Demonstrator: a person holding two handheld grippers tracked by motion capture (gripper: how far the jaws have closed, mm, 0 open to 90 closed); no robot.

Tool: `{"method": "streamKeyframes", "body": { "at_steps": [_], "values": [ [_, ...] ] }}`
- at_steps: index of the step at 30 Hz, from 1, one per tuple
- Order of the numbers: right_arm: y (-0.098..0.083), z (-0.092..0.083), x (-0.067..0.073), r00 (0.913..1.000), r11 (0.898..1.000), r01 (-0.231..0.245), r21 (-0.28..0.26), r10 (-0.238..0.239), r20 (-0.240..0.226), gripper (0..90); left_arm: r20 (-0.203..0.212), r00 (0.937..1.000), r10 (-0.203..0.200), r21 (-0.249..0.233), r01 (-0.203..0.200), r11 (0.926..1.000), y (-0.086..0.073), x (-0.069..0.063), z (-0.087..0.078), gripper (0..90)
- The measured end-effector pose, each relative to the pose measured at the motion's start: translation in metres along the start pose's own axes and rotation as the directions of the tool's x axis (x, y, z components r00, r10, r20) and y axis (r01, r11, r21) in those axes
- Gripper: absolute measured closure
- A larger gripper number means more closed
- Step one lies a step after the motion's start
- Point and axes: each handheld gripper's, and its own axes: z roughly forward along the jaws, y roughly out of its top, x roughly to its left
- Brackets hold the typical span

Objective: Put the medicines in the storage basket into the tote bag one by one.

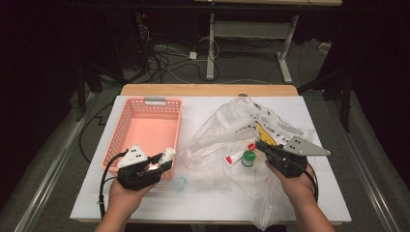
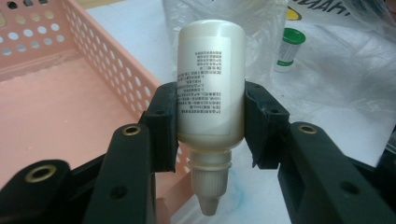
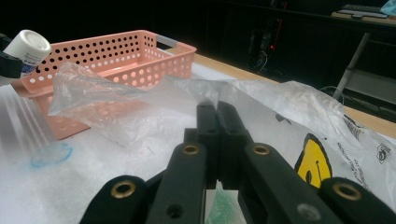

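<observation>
A white plastic dropper bottle (image 2: 210, 88) with a printed label sits between the pads of my left gripper (image 2: 210, 123), nozzle pointing back toward the camera. In the high view that gripper (image 1: 163, 163) holds the bottle (image 1: 168, 154) over the front right corner of the pink basket (image 1: 126, 112). My right gripper (image 1: 259, 144) is at the middle of the crumpled clear plastic bag (image 1: 227, 128). Its jaws (image 3: 217, 112) are pressed together on a pinch of the bag's film (image 3: 154, 100), which tents up toward them.
A small green-capped bottle (image 1: 248, 158) and a red-and-white tube (image 1: 236, 156) lie on the bag between the grippers. A blue ring mark (image 1: 180, 183) is on the white mat (image 1: 203, 200) in front of the basket. The bag's tail hangs over the front edge.
</observation>
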Motion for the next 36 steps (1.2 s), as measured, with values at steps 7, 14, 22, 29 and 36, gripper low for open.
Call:
{"method": "streamKeyframes", "body": {
  "at_steps": [7, 14, 22, 29, 36],
  "values": [
    [0.001, -0.001, 0.001, 1.0000, 1.000, 0.005, -0.004, -0.005, 0.004, 90.0, 0.057, 0.9982, 0.016, -0.028, -0.014, 0.9995, 0.006, -0.016, 0.002, 58.2],
    [0.000, 0.000, 0.001, 1.0000, 1.000, 0.002, -0.003, -0.002, 0.001, 90.0, 0.087, 0.9953, 0.042, -0.052, -0.038, 0.9979, 0.011, -0.035, 0.005, 58.2],
    [0.001, -0.001, 0.001, 1.0000, 1.000, 0.000, -0.009, 0.000, 0.002, 90.0, 0.114, 0.9909, 0.071, -0.026, -0.068, 0.9973, 0.009, -0.048, 0.020, 58.2],
    [0.003, 0.000, 0.001, 1.0000, 1.000, 0.000, -0.016, 0.000, 0.004, 90.0, 0.145, 0.9845, 0.098, 0.001, -0.099, 0.9951, 0.008, -0.064, 0.040, 58.1],
    [0.005, 0.002, 0.005, 1.0000, 1.000, 0.000, -0.021, 0.000, -0.003, 90.0, 0.160, 0.9804, 0.115, 0.015, -0.119, 0.9928, 0.018, -0.075, 0.065, 58.1]
  ]
}}
